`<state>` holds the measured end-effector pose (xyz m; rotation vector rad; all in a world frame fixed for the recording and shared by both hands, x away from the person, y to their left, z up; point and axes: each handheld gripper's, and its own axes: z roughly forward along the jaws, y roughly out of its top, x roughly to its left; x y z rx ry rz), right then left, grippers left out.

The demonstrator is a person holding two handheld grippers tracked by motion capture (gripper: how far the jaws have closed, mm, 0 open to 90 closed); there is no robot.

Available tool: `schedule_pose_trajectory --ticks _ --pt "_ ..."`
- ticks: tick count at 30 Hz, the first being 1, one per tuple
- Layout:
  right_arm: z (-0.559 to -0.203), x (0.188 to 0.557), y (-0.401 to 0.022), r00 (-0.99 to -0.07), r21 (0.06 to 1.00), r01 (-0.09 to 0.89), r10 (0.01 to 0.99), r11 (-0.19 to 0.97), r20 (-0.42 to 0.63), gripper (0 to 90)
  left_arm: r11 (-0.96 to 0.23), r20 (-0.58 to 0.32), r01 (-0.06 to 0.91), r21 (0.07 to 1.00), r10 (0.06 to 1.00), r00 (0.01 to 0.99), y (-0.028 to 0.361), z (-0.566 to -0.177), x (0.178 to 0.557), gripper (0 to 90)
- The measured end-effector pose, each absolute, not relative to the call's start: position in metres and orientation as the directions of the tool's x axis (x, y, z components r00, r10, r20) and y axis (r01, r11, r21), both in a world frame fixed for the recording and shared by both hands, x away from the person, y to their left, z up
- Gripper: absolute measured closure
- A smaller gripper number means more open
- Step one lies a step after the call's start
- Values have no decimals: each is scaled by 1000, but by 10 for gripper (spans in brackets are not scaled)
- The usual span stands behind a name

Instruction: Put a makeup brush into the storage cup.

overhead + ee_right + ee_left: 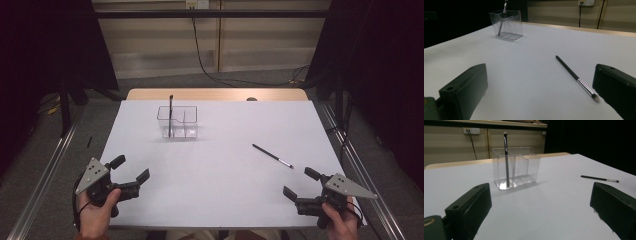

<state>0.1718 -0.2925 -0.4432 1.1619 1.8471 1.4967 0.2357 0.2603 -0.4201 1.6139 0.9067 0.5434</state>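
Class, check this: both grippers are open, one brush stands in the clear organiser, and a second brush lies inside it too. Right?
Not quite. The second brush lies flat on the table, outside the clear organiser, as the high view shows. The rest holds.

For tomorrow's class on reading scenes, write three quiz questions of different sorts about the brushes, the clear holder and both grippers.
1. True or false: the left gripper grips a brush.
2. Where is the slim black make-up brush with the silver ferrule? A in the holder, B flat on the white table.
3. What stands in the clear plastic divided holder?

Key: 1 false, both it and the right gripper are open. 2 B. 3 an upright black brush.
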Motion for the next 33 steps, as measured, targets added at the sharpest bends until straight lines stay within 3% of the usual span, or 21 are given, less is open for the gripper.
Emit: schedule_pose_trajectory --ticks 33 --pt "-441 179 -297 -500 957 289 855 15 137 0 -42 -117 250 967 799 590 267 -428 207 41"
